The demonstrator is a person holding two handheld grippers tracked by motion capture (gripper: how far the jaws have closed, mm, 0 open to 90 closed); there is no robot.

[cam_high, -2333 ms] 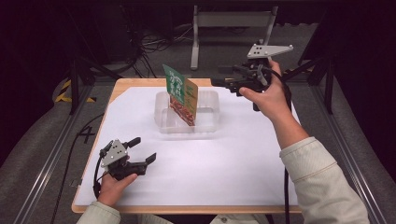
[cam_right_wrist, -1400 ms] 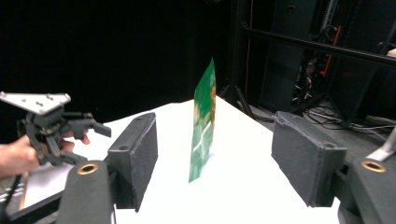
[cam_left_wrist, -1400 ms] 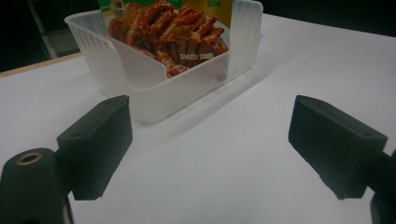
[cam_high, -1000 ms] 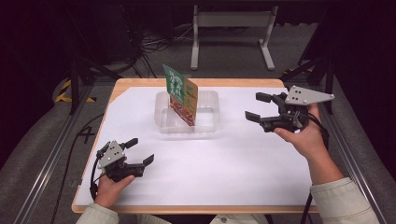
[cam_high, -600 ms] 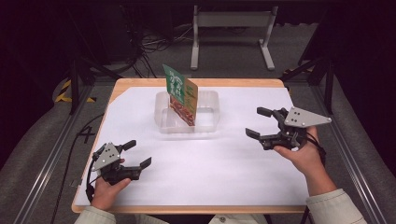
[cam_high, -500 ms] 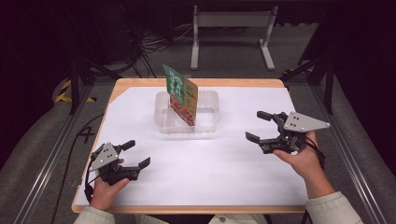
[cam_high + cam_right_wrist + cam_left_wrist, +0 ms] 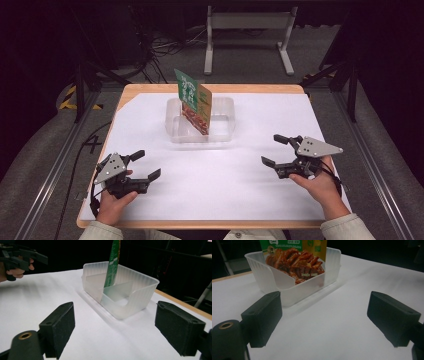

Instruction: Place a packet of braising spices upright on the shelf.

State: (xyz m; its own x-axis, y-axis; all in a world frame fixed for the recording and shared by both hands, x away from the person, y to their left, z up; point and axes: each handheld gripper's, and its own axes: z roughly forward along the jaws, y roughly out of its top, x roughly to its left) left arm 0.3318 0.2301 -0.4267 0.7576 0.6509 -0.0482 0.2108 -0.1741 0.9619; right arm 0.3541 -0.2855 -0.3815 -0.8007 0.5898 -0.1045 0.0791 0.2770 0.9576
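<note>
Table (image 7: 300, 91): wooden top, covered nearly edge to edge by a white sheet (image 7: 250, 165), likely a plain backdrop so the items stand out.

Clear plastic container (image 7: 222, 112): sits near the far edge, about the middle of it, flat on the sheet. An inner divider wall splits it into compartments, seen best in the right gripper view (image 7: 120, 292). That divider looks like the reason the pouch can stand.

Snack pouch (image 7: 192, 97): green top, orange side, picture of red-brown meat pieces on the lower front. It stands upright inside the container, lower part down in it, top sticking well above the rim, slightly tilted. In the left gripper view (image 7: 294, 260) the printed face fills the nearer compartment; which compartment its bottom rests in, cannot tell exactly. Nothing else seen in the container. Standing on edge keeps the top free to grab.

Right gripper (image 7: 276, 150): near the right edge, low over the sheet, well apart from the container, pointed toward it. Its jaws have just been opening and now stand wide, nothing between them. Reads as a release done and the hand parked.

Left gripper (image 7: 146, 165): near the front-left corner, resting low by the sheet, jaws wide apart, nothing held, aimed at the container from a distance. Idle pose.
</note>
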